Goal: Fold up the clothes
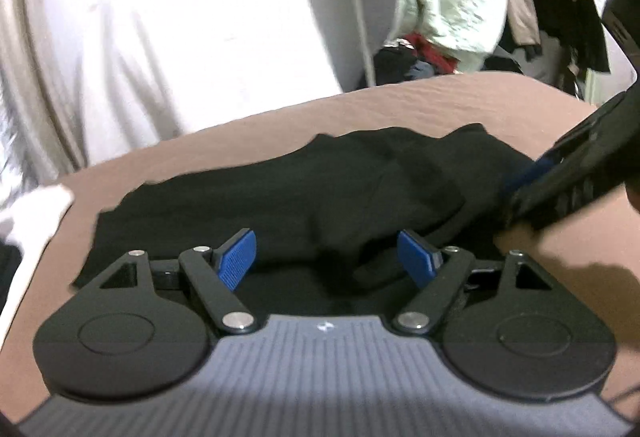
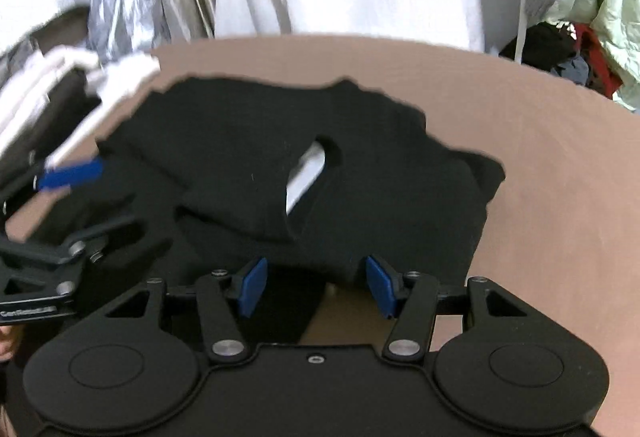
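A black garment (image 1: 280,193) lies crumpled on a brown bed surface (image 1: 400,105). In the right wrist view the black garment (image 2: 240,133) shows its neck opening (image 2: 308,169) with a white label inside. My left gripper (image 1: 327,257) hovers over the garment's near edge, blue pads wide apart, nothing pinched. My right gripper (image 2: 317,287) stands open at the garment's near hem, with cloth lying between the pads but not squeezed. Each gripper shows in the other's view: the right gripper (image 1: 518,193) at the garment's right end, the left gripper (image 2: 86,203) at its left side.
White and beige clothes hang behind the bed. A pale green jacket (image 1: 448,9) hangs over a heap of dark and red clothes (image 1: 420,53). A stack of white fabric (image 2: 60,85) sits at the bed's left edge. The brown surface (image 2: 540,177) is bare right of the garment.
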